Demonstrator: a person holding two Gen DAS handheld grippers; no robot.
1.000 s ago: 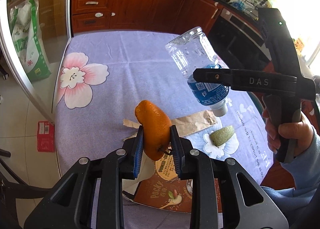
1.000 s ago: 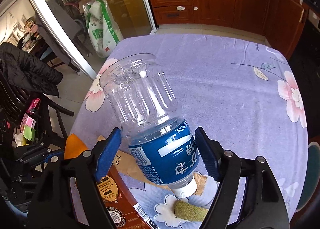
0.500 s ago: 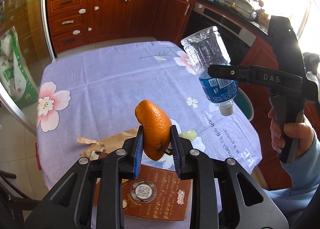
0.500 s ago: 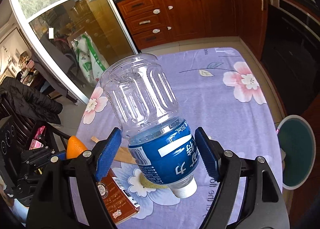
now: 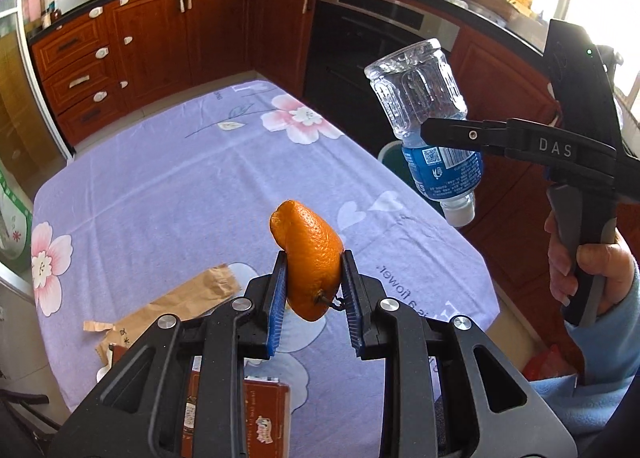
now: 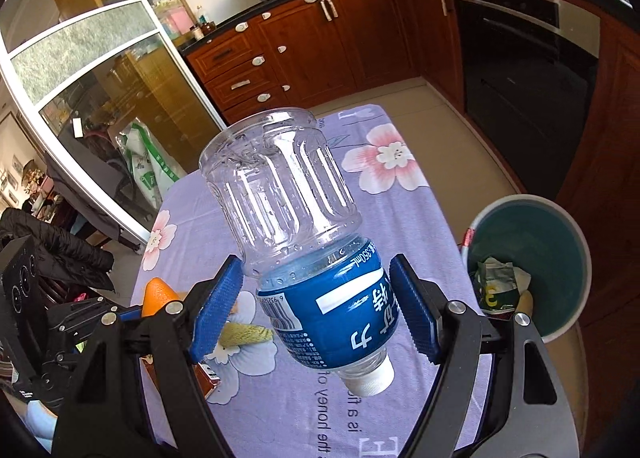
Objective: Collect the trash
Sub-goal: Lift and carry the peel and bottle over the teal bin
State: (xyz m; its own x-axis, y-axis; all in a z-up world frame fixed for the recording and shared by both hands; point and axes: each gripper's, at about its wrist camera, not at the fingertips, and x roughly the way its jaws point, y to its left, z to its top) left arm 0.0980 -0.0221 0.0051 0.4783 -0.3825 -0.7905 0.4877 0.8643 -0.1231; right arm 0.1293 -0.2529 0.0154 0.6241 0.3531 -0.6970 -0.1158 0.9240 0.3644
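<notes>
My left gripper (image 5: 313, 294) is shut on an orange peel (image 5: 310, 254) and holds it above the purple flowered tablecloth (image 5: 180, 186). My right gripper (image 6: 316, 310) is shut on an empty plastic bottle (image 6: 312, 258) with a blue label, cap pointing down. In the left wrist view the bottle (image 5: 432, 126) hangs past the table's right edge. A teal trash bin (image 6: 532, 254) with a white rim stands on the floor to the right of the table, with crumpled packaging inside. The peel also shows in the right wrist view (image 6: 158, 294).
On the table lie a brown paper bag (image 5: 168, 306), a brown snack box (image 5: 240, 418) and a green-yellow scrap (image 6: 244, 334). Wooden cabinets (image 5: 160, 38) and a black oven (image 5: 360, 46) stand behind. A glass sliding door (image 6: 80, 98) is at the left.
Both grippers have swung to the right with their loads. The bottle now hangs beyond the table's right edge, and the trash bin has come into the right wrist view.
</notes>
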